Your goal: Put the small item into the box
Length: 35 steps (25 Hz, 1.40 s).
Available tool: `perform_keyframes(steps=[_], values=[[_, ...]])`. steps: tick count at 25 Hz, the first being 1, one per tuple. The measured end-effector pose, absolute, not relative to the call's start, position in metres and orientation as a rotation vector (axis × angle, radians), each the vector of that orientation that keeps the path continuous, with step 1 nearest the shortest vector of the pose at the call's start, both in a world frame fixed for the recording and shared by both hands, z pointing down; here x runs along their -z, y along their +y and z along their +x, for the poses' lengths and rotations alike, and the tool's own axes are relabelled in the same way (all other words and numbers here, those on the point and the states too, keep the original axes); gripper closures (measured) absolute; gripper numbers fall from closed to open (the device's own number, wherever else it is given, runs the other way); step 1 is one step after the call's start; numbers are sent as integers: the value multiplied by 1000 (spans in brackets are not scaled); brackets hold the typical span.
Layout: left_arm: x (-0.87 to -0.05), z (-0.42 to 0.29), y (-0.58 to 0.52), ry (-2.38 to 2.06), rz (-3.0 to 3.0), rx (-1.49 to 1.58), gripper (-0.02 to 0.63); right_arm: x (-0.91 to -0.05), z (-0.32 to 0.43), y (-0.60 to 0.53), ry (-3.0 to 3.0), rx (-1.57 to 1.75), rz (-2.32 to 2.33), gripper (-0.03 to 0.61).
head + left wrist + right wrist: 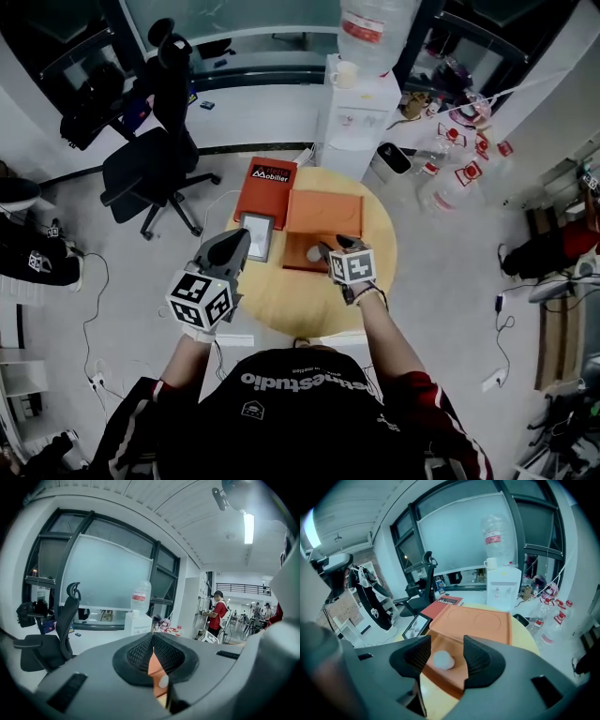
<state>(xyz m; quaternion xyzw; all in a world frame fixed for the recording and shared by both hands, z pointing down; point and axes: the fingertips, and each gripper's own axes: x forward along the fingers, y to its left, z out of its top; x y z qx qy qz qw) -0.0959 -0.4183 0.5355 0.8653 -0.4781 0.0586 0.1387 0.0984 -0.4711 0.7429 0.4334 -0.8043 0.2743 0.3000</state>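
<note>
The small white item (442, 660) lies on the floor of the orange box (457, 681), in its near tray. The lid (476, 620) lies open and flat on the far side. The box stands on the round yellow table (281, 305), just right of a framed picture (256, 234) and a flat red book (265, 187).

The right gripper (328, 250) is held low over the near tray with its jaws set wide. The item rests between them with a gap visible on either side, so it seems to be released rather than gripped, though a light touch on the left pad cannot be ruled out from this angle. The left gripper (240, 242) is held left of the box, over the framed picture. Its jaws are closed tip to tip with nothing between them, and only a sliver of the orange box is seen through the slit below.

The placing is judged to be all but done, with only the withdrawal left. That is best done with the right jaws held wide and the gripper drawn straight up and then back toward the near side. That way neither pad is dragged across the item and it is not rolled over the shallow near wall. The box should not be nudged, and the left gripper is best kept clear of the lid.
</note>
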Motion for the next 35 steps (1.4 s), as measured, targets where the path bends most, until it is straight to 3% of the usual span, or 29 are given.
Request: perform_keyframes(steps=[18,35], values=[[-496,-57,-410,-1295,2598,-107,595,-674,163,-428,-2114,-699,1391,342],[-467,-79,-365,-1332,2624,-48,595,-563,140,-374,-2277,-493,1527,367]])
